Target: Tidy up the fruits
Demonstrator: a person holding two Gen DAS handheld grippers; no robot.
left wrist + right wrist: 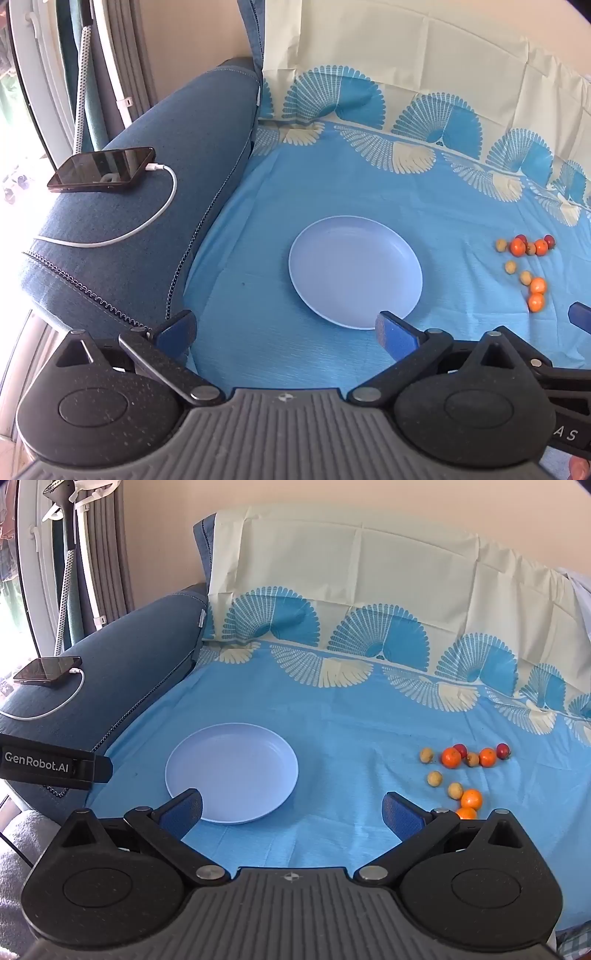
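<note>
- Holding both tools above the blue patterned sheet (332,709) on the sofa; I see each from its own wrist camera, tilted downward.
- Left tool (286,332): jaws spread wide apart, nothing between the blue pads (395,338). Its right pad overlaps the near rim of the plate in view; I cannot tell whether they touch.
- Right tool (291,812): jaws likewise wide apart, empty. Its left pad sits over the plate's near-left rim in the picture.
- Pale blue plate (231,773): flat on the sheet, left of the fruit, nothing on it.
- Fruit, well apart from the plate, to its right, all lying on the sheet:
  - two oranges (471,799) nearest, one partly hidden behind the right tool's linkage;
  - yellowish small fruits (435,778) just beyond;
  - far row: two more oranges, two dark red fruits (503,750), more yellowish ones, close together.
- Further left: blue sofa arm (147,229) bearing a phone (101,170) with a white cable (147,225) plugged in.
- Back: cream fabric over the backrest (369,565).
</note>
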